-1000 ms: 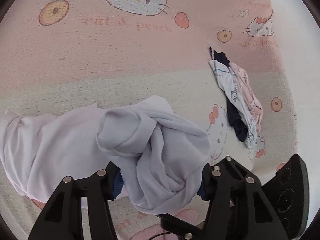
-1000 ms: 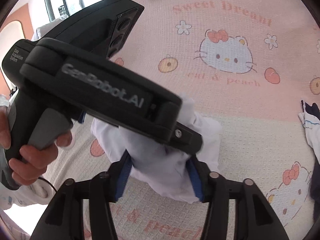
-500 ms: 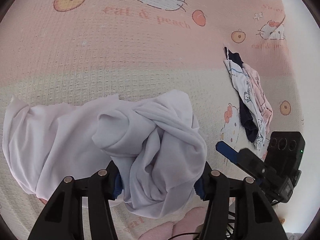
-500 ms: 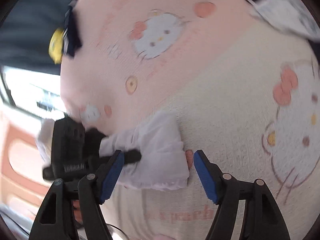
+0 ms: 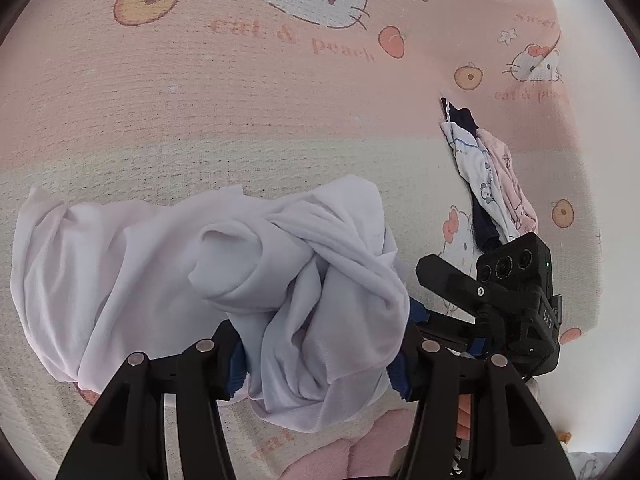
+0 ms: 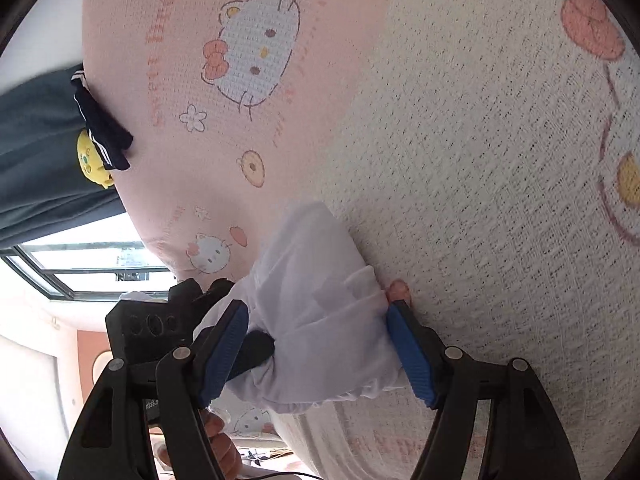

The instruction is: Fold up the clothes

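White garment (image 5: 168, 264) bunched in left gripper (image 5: 318, 364), clamped (firmly). Right gripper (image 6: 320, 352) straddles it, jaws just closing, pads apparently not pressing.

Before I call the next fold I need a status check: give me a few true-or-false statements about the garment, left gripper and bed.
The left gripper is shut on the white garment. True.
The white garment lies flat and smooth. False: it is bunched and twisted.
A small pile of clothes lies on the bedspread, apart from the white garment. True.
The bedspread is plain blue. False: pink and cream, with cartoon cats.
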Motion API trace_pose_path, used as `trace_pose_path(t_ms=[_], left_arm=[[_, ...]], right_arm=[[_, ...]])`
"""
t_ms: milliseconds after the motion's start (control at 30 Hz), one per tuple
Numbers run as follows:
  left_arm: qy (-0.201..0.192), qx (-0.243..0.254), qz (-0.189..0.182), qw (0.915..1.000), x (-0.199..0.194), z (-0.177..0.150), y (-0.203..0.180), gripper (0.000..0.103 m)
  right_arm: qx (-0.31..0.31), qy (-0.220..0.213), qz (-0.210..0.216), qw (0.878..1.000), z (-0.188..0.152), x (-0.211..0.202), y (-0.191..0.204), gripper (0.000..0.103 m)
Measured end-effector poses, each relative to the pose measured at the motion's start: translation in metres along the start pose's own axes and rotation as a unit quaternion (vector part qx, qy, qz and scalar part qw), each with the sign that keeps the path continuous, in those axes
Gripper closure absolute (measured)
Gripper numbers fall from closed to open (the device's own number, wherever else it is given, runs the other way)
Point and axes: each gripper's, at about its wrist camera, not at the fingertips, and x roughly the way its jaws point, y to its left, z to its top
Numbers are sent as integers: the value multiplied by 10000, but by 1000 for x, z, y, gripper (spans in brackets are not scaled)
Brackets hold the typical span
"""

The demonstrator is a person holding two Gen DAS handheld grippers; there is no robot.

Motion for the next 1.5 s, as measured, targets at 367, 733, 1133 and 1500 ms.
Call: trace_pose_path(t_ms=[367,733,1133,1500], left_arm=[[-276,281,-51,9992,-33,-1,-10,51],[-622,16,123,9980,-71,-1,24,51],[-879,-430,902,9911,-60,-11,85,48],[-1102,28,1731,9787,-61,-10,66,28]], right_arm=[[-577,187,-458,9971,-12,1,38,64],[-1637,614,-822,9812,-28,37,96,64],[-2627,1052,-2029,9374,-44,100,121,64],[-2773,996,-2036,9337,-39,93,125,45]])
